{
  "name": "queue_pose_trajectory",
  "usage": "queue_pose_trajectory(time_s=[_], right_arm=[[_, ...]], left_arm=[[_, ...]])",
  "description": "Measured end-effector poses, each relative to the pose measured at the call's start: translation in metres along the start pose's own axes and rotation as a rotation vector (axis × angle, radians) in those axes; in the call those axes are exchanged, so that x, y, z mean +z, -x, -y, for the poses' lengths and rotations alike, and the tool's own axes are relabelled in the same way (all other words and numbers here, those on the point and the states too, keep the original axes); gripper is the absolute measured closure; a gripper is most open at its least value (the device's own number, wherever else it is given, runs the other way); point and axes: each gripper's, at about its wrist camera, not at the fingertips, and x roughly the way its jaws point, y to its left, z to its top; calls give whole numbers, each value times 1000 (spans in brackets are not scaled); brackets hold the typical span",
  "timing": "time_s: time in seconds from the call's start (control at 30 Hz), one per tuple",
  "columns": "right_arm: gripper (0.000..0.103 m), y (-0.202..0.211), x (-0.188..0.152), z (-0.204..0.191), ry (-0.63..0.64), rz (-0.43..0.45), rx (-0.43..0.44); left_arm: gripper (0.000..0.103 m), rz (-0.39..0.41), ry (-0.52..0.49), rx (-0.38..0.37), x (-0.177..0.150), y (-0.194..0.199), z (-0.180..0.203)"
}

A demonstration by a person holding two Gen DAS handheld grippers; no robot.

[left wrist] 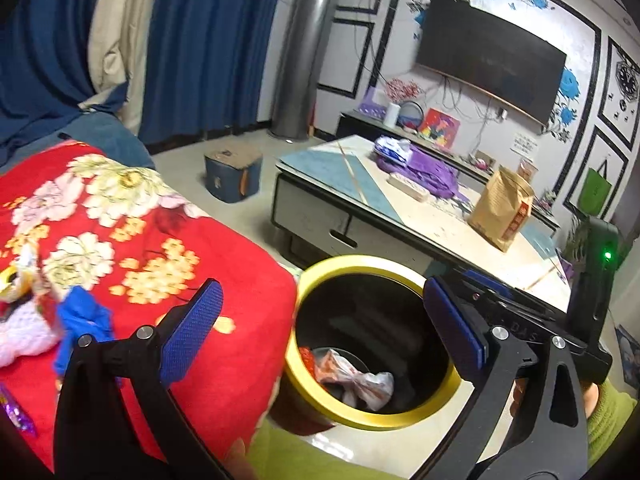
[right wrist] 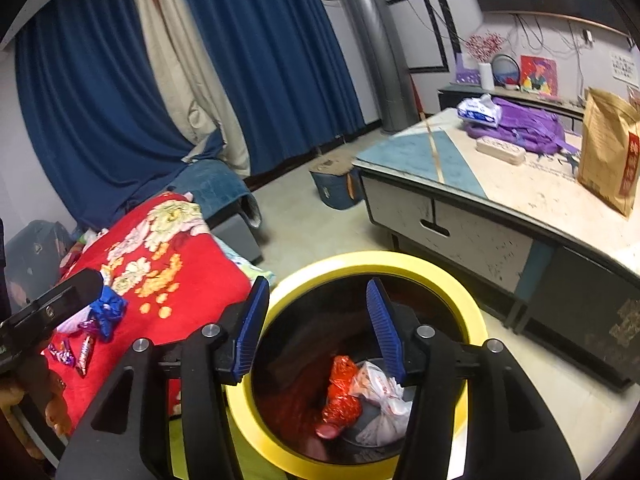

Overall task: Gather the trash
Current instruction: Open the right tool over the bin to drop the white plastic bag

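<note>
A bin with a yellow rim (left wrist: 360, 262) (right wrist: 380, 260) stands on the floor between the red flowered blanket (left wrist: 160, 240) and the coffee table. It holds a crumpled red wrapper (right wrist: 340, 388) and a knotted white plastic bag (right wrist: 380, 396) (left wrist: 360, 384). My left gripper (left wrist: 322, 292) hangs wide open over the bin's near-left rim with nothing between its pads. My right gripper (right wrist: 317, 284) is open above the bin's mouth, also empty. On the blanket lie a crumpled blue wrapper (left wrist: 84, 320) (right wrist: 108, 312) and purple candy wrappers (right wrist: 62, 354) (left wrist: 16, 412).
The coffee table (left wrist: 340, 168) (right wrist: 500, 184) to the right carries a brown paper bag (left wrist: 500, 208), a purple backpack (right wrist: 520, 124) and a tissue pack (right wrist: 478, 110). A blue box (left wrist: 232, 176) sits on the floor. Blue curtains hang behind.
</note>
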Motion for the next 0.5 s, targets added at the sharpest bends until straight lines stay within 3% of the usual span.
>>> queue_pose_trajectory(time_s=[0.5], right_arm=[[49, 3, 6, -69, 143, -8, 108]], left_arm=[[11, 111, 65, 127, 3, 49, -46]])
